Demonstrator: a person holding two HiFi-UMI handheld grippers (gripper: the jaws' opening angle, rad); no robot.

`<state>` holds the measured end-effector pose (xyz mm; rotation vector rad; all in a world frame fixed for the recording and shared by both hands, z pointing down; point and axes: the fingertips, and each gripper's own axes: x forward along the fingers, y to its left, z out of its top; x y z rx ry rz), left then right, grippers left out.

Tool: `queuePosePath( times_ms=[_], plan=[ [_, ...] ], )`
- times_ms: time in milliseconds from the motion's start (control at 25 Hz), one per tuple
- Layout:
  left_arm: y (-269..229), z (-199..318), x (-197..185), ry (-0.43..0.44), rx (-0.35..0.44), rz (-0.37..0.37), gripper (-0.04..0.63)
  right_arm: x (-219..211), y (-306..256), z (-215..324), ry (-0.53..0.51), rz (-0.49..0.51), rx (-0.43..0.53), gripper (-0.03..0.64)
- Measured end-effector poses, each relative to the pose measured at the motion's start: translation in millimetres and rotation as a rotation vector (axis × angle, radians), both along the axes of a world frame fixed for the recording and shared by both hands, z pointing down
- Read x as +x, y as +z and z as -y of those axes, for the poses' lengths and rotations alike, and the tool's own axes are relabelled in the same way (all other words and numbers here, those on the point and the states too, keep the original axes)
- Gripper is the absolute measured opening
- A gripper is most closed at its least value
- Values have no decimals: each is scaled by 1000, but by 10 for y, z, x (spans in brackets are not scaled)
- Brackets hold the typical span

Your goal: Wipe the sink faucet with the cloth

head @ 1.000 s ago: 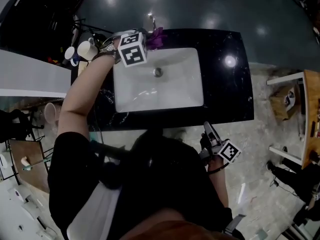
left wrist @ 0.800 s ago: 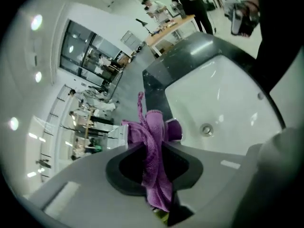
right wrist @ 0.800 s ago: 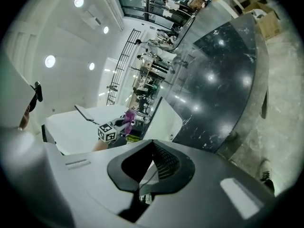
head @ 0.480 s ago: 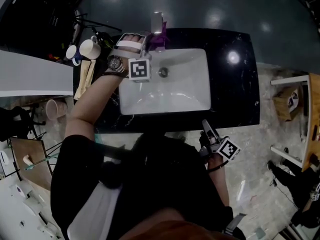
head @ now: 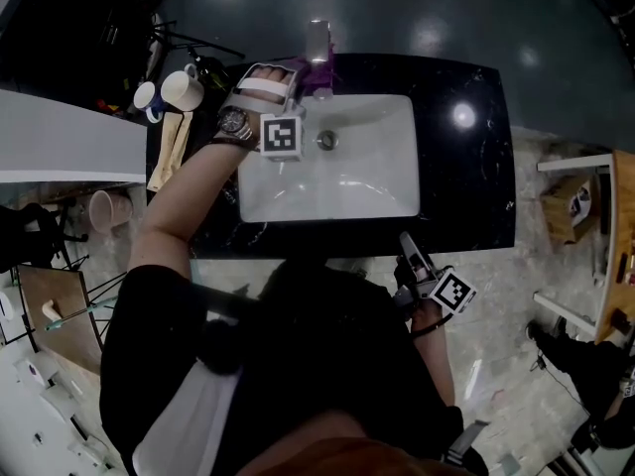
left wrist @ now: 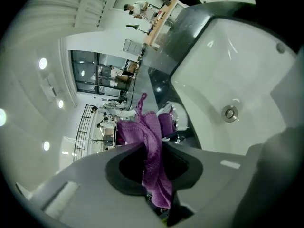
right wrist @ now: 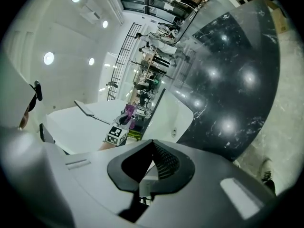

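Observation:
A purple cloth (left wrist: 153, 148) hangs pinched between the jaws of my left gripper (left wrist: 155, 141), its upper folds lying against the chrome faucet (left wrist: 177, 120). In the head view this gripper (head: 304, 85) reaches to the back rim of the white sink (head: 382, 181), with the cloth (head: 320, 74) bunched at the foot of the faucet (head: 317, 40). The drain (head: 326, 140) lies just right of the marker cube. My right gripper (head: 408, 245) is held low in front of the counter, shut and holding nothing. In its own view the right gripper (right wrist: 152, 145) looks across the sink (right wrist: 173, 115) toward the cloth (right wrist: 129, 111).
The sink is set in a black marble counter (head: 466, 167). Two mugs (head: 167, 93) and a pale wooden item (head: 171, 149) sit at the counter's left end. A cup (head: 101, 212) stands lower left. Light stone floor lies below the counter's front edge.
My left gripper has rolled and shifted toward the faucet, bringing the cloth against its base. The right gripper has stayed almost where it was in front of the counter.

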<state>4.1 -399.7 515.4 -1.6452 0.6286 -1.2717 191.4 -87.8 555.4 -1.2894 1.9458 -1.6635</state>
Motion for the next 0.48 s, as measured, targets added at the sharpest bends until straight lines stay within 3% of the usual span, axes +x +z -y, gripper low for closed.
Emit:
queuePosePath(
  times_ms=[160, 280, 400, 480],
  plan=[
    [-3, -518, 8, 32, -62, -42, 77, 55, -21, -24, -17, 3, 12, 14],
    [56, -945, 16, -3, -218, -171, 77, 61, -24, -41, -33, 15, 19, 12],
    [223, -1214, 26, -148, -495, -459, 77, 78, -7, -66, -44, 18, 14, 14],
    [356, -1217, 22, -312, -735, -744, 77, 99, 15, -87, -41, 22, 5, 14]
  ],
)
